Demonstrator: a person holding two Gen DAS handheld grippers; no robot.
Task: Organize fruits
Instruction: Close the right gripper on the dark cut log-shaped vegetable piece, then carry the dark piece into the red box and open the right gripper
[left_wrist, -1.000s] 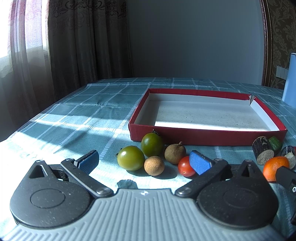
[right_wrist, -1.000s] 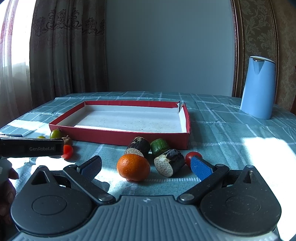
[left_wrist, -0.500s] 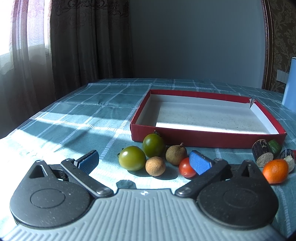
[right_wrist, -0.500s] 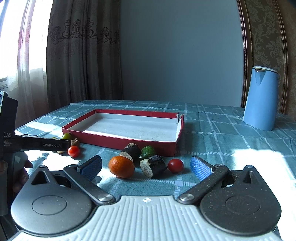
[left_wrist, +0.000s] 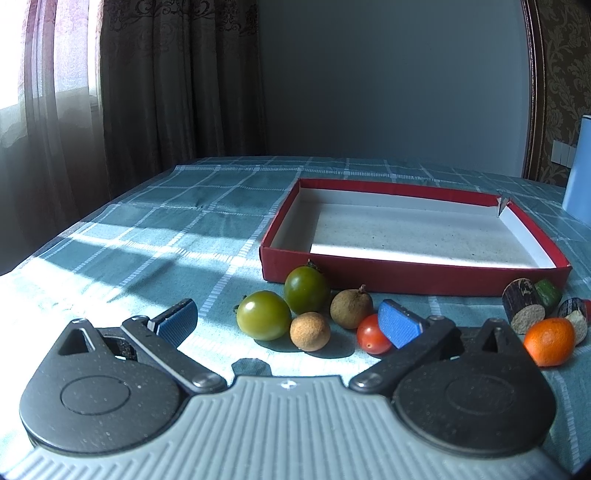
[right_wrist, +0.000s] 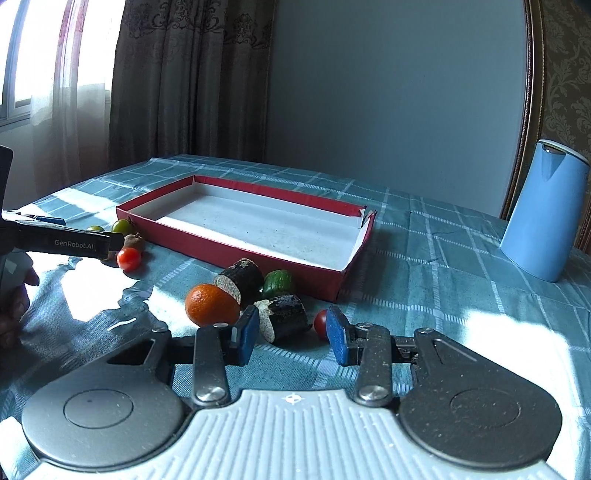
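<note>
The worktop (left_wrist: 155, 236), covered in a checked cloth, carries a red box (left_wrist: 413, 275) with nothing inside it. A blue jug (right_wrist: 546, 218) stands well apart on the right and is cut off at the edge of the left view. The left gripper (left_wrist: 288, 323) is seen with jaws spread wide, nothing held; two green tomatoes (left_wrist: 264, 319), two brown fruits (left_wrist: 309, 331) and a red tomato (left_wrist: 371, 334), partly hidden by one pad, lie beyond them. The right gripper (right_wrist: 291, 334) has been narrowed since the earlier frame, jaws apart and empty, just before a dark cut piece (right_wrist: 284, 319). An orange (right_wrist: 211, 304) lies beside it; a second red tomato (right_wrist: 320, 324) is half hidden.
</note>
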